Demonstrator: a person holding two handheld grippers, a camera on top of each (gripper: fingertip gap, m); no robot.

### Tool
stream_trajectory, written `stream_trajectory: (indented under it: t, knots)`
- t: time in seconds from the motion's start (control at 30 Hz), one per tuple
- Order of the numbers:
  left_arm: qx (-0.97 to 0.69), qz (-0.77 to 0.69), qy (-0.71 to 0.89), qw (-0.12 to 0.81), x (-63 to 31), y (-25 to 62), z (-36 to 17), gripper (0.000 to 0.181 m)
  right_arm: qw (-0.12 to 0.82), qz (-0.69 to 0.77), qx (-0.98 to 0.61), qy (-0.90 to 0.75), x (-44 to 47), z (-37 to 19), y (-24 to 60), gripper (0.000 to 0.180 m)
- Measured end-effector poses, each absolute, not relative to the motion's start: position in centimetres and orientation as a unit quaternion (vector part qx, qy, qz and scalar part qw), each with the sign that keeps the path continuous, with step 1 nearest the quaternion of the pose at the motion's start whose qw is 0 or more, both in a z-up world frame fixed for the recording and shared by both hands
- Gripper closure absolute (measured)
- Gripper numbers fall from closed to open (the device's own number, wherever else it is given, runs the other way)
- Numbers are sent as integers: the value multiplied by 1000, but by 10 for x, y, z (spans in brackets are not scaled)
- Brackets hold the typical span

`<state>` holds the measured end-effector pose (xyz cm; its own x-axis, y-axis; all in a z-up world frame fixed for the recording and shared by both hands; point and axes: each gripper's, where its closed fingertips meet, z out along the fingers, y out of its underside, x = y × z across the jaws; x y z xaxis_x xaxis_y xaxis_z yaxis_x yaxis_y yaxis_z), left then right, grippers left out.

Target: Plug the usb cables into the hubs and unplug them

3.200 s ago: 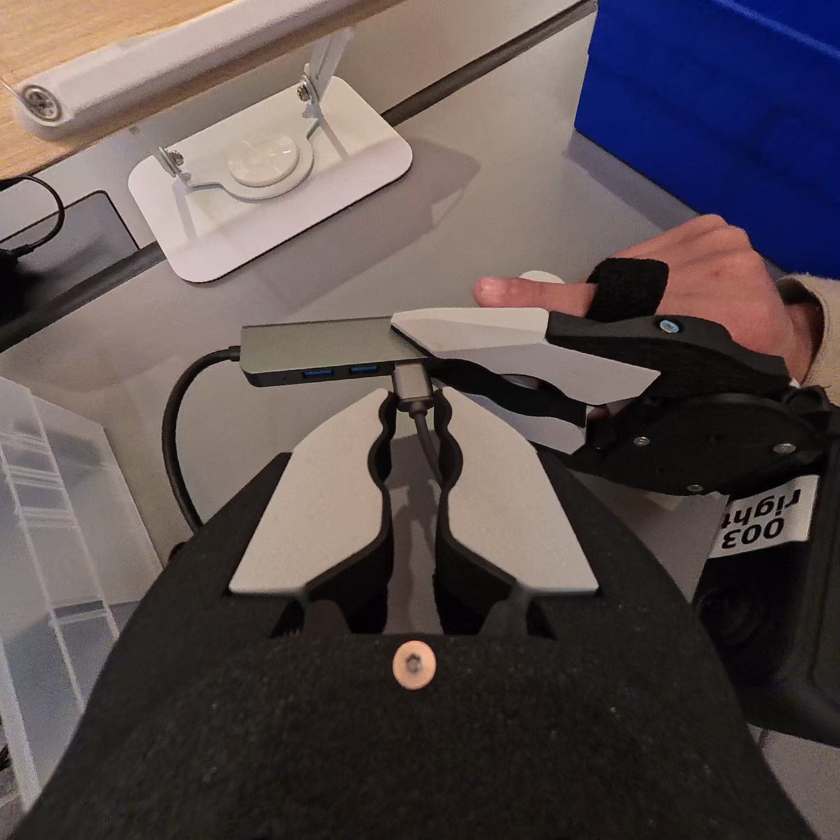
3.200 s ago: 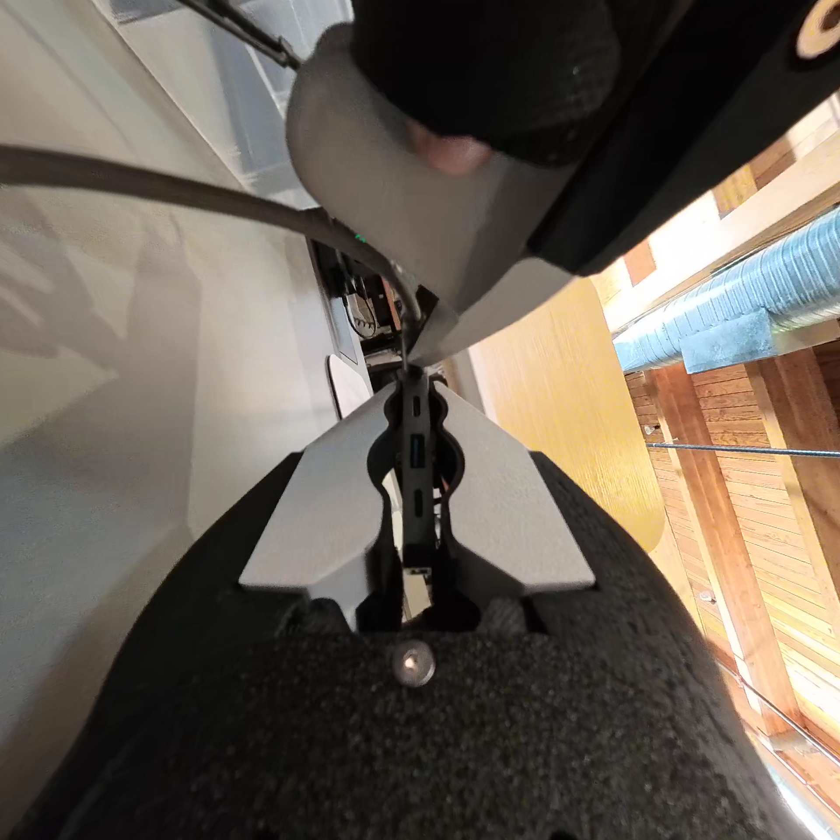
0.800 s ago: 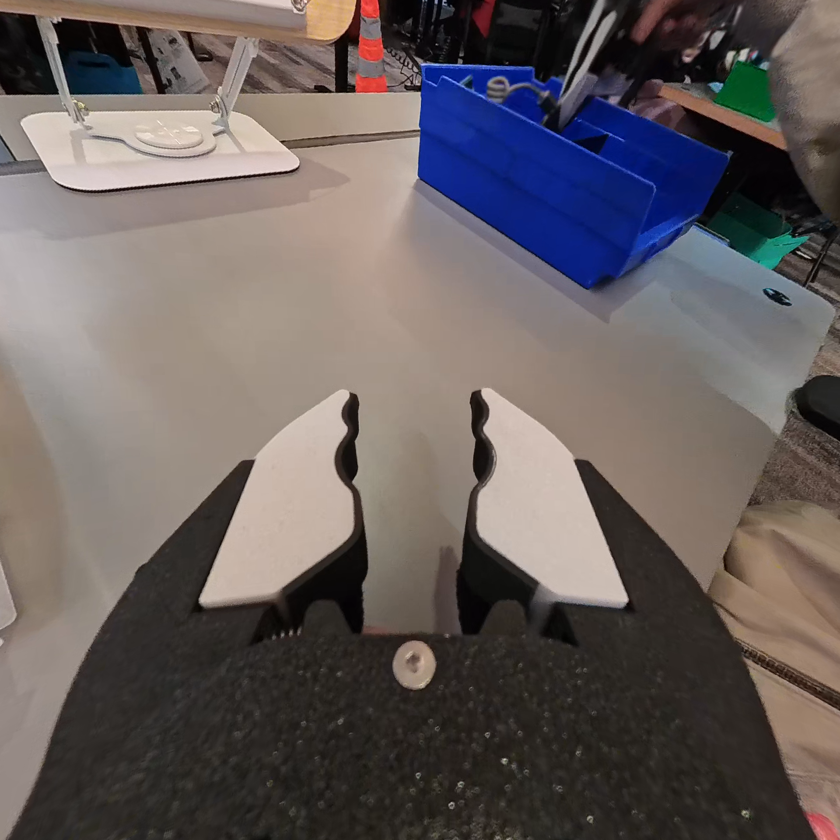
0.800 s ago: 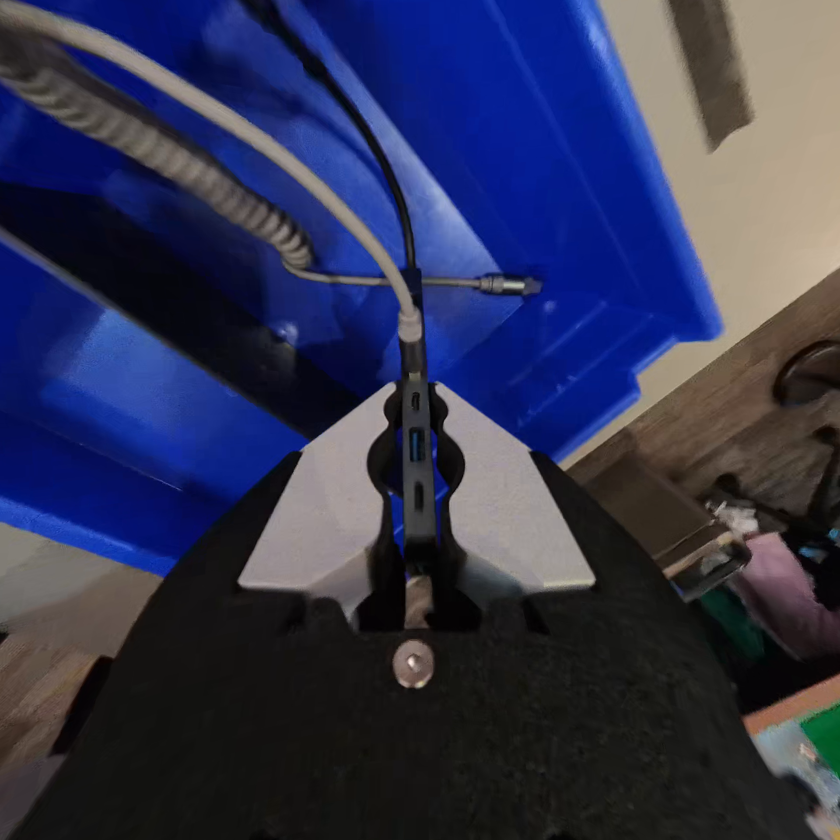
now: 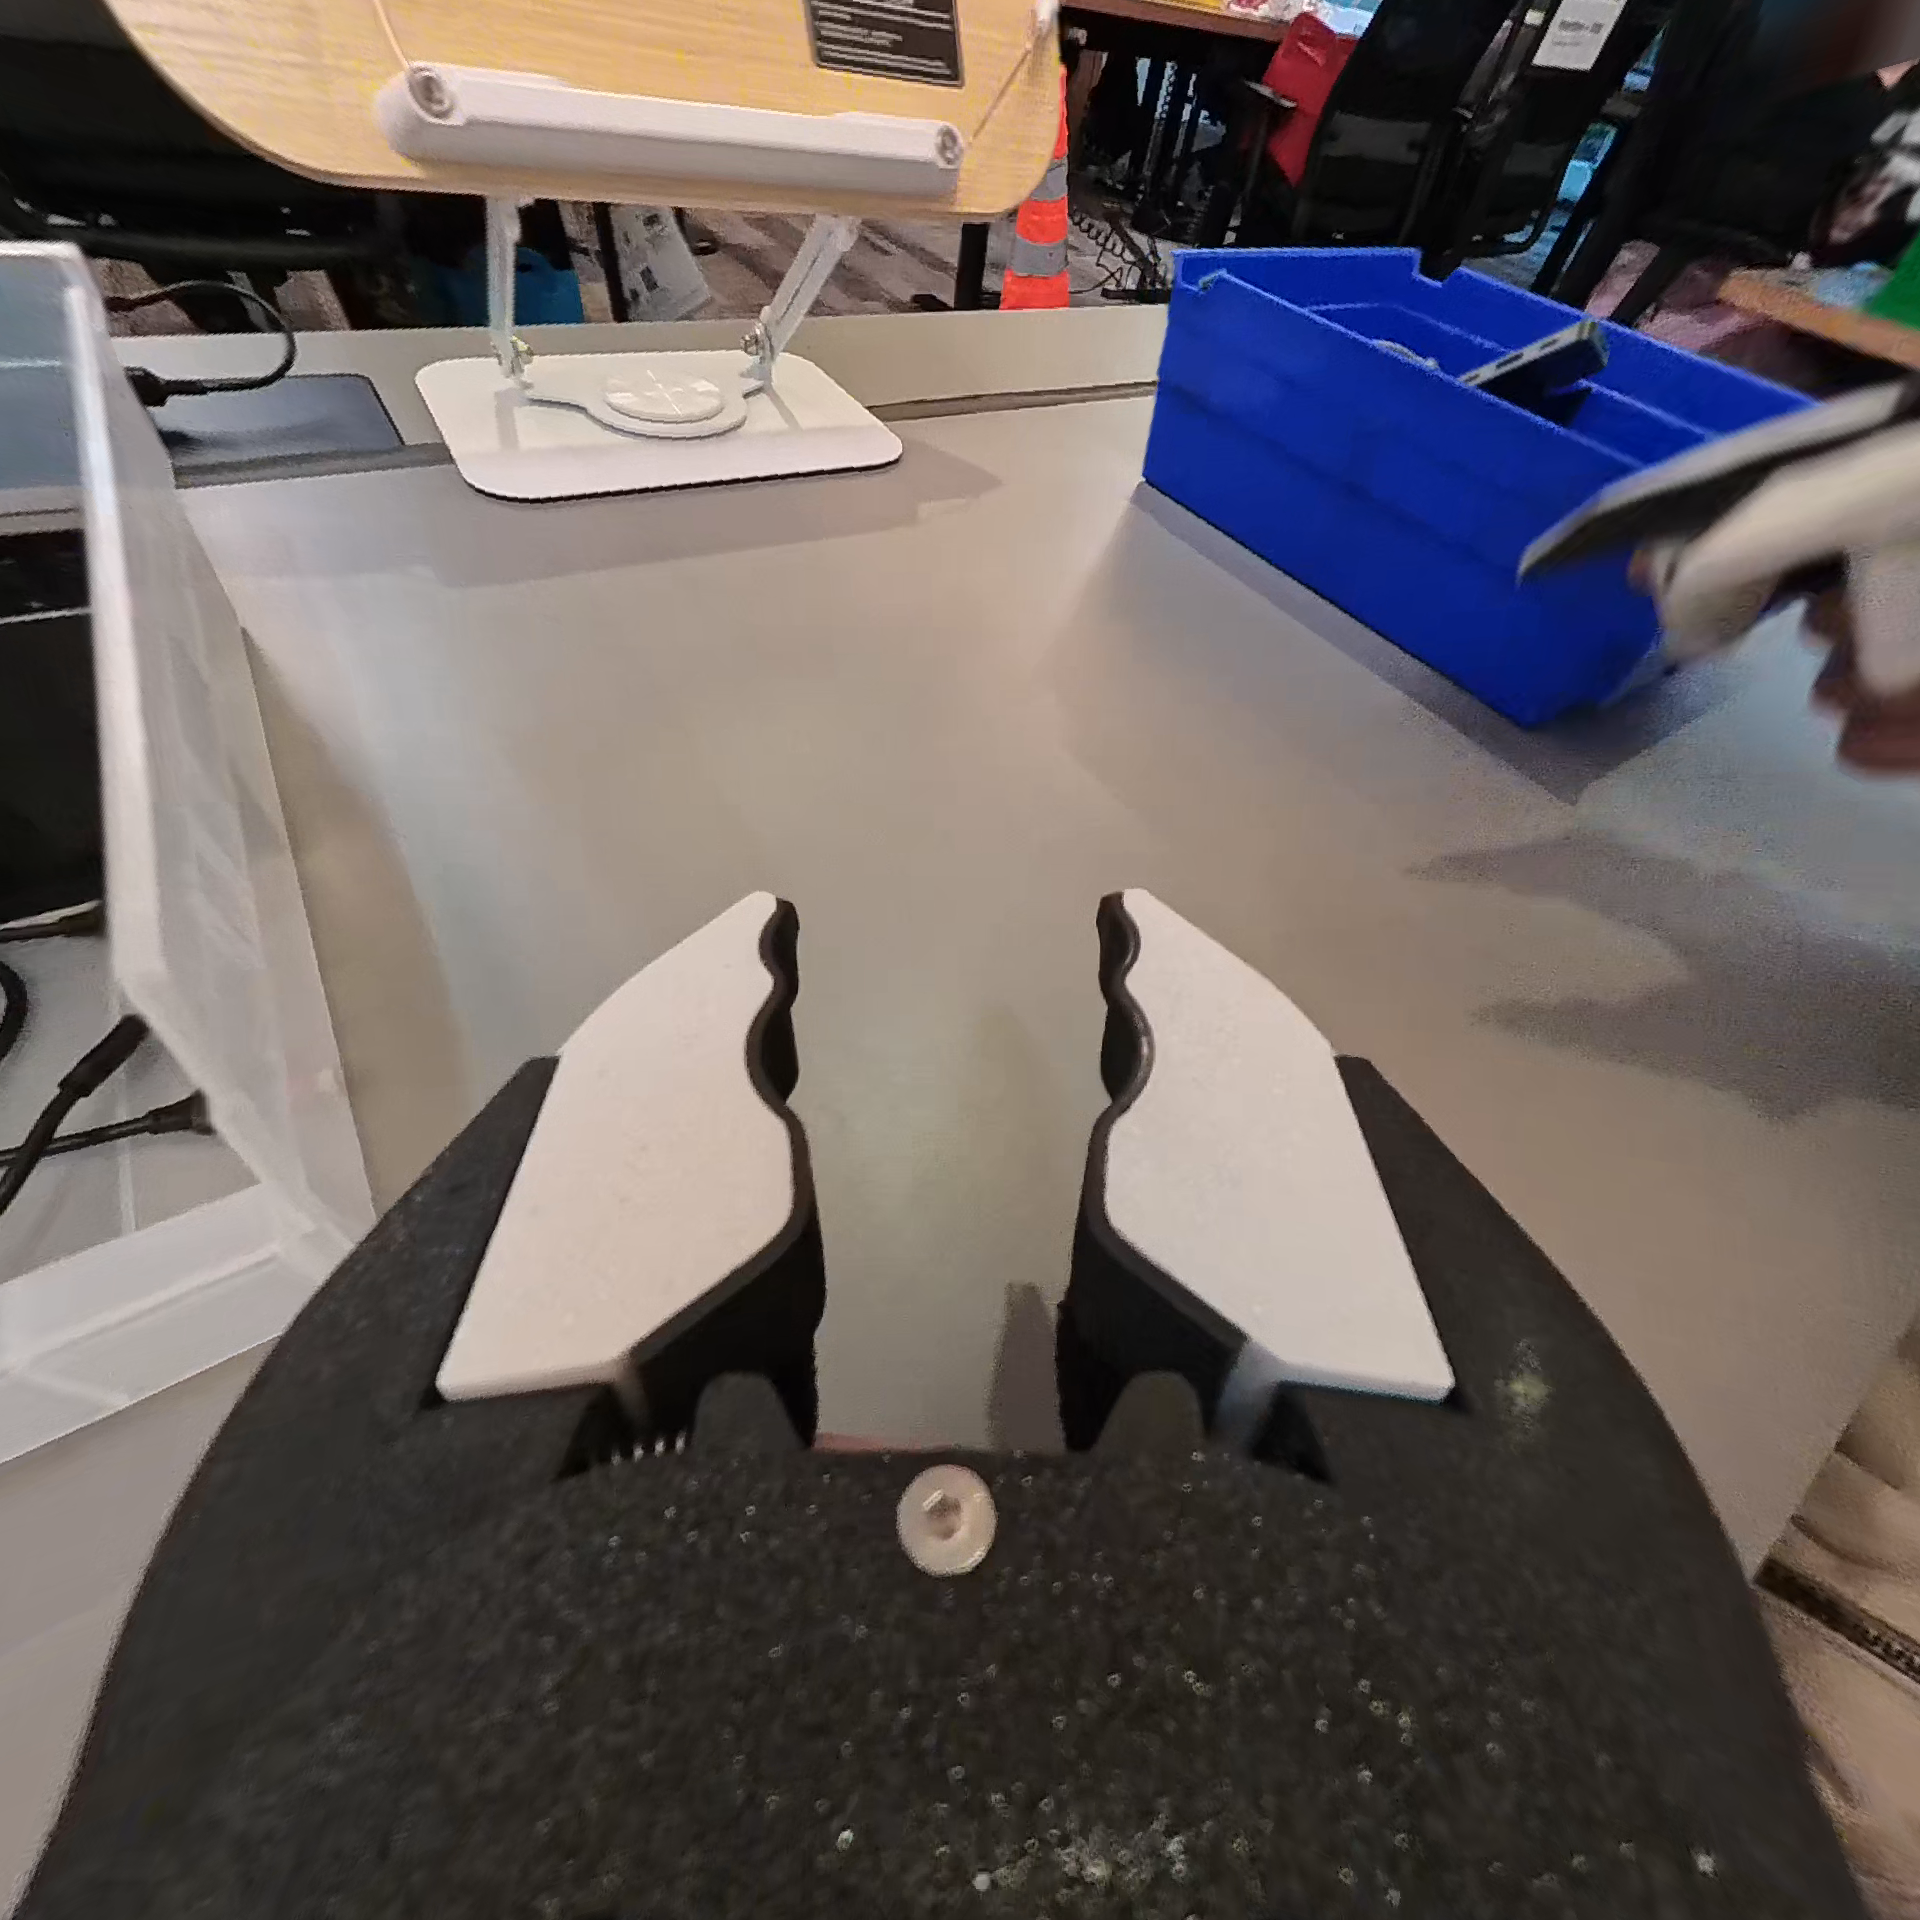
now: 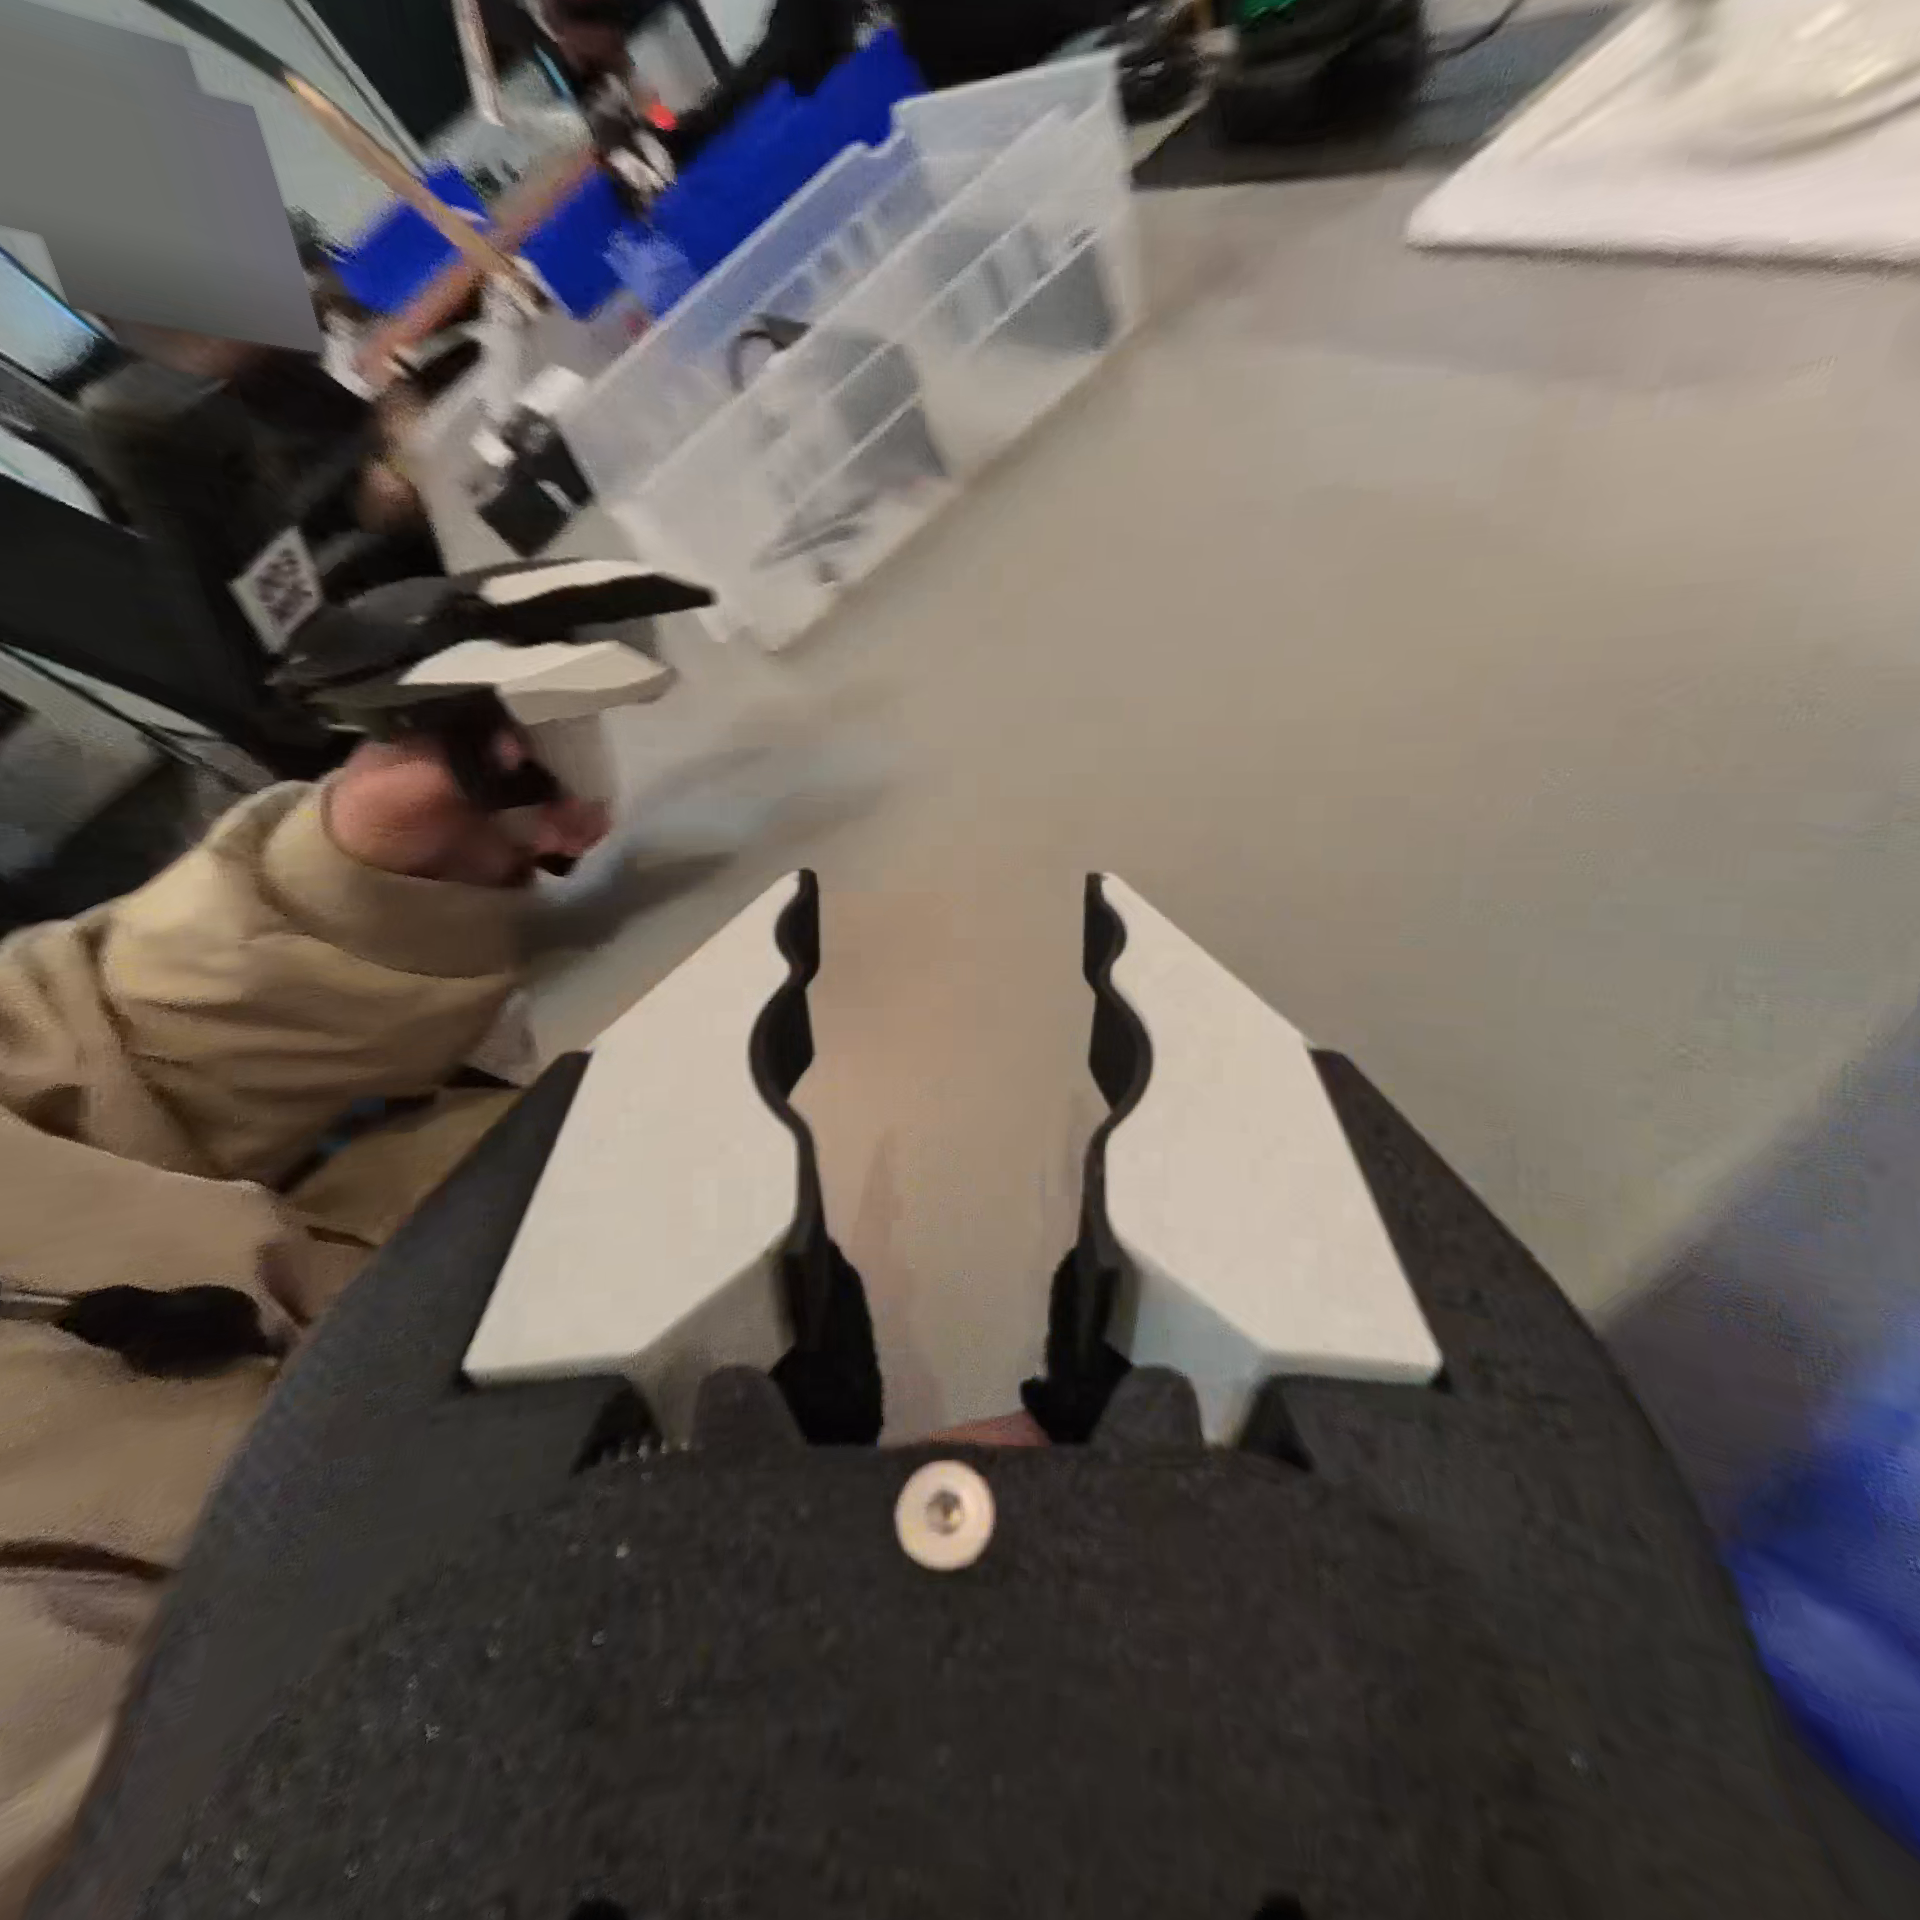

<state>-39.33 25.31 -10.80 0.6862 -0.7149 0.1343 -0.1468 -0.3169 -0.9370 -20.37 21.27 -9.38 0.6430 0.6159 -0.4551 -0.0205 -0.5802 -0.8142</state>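
Both mine are empty: left gripper and right gripper have jaws spread wide, holding nothing, over the bare grey table. Hub sits propped at a tilt inside the blue bin; cables aren't clearly visible there. Risk: reaching into the bin, I could clip its wall or dividers, or grab the tilted hub askew and drop it.

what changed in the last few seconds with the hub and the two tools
The right tool let go of the USB hub, which now lies in the blue bin, and pulled back open. The left tool released the cable earlier and stays open over the bare table.
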Motion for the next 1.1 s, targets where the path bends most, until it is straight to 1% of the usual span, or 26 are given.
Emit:
stream_trajectory:
  t: [0.1,0.23,0.3,0.37,0.5,0.53,0.63,0.77,0.8,0.9,1.0,1.1]
  knots:
    - [-761,-290,263,517,-400,257,-103,125,432,387,-791,-195,-244,-115,203,128]
    - [-756,-311,240,524,-407,261,-96,126,476,347,-768,-250,-256,-119,203,128]
    - [-756,-308,231,529,-414,266,-93,127,457,353,-775,-256,-259,-126,200,128]
    - [-752,-295,220,547,-429,274,-83,128,458,355,-773,-257,-260,-125,200,128]
    - [-755,-250,187,577,-489,310,-54,129,460,346,-777,-256,-255,-128,201,128]
    - [-771,-227,180,566,-508,323,-54,129,456,348,-778,-255,-254,-129,201,128]
    - [-843,-158,189,478,-554,354,-73,124,447,358,-781,-249,-251,-131,200,128]
    - [-888,-66,229,393,-579,382,-99,121,442,366,-782,-244,-250,-131,200,128]
    - [-891,-62,235,384,-578,387,-102,121,440,367,-783,-243,-250,-131,200,128]
    - [-885,-77,254,384,-567,400,-99,129,438,361,-787,-242,-247,-134,200,128]
    - [-879,-2,295,374,-570,410,-100,130,437,359,-789,-240,-245,-135,201,129]
    - [-841,47,365,398,-554,410,-90,138,435,359,-791,-238,-243,-137,201,128]
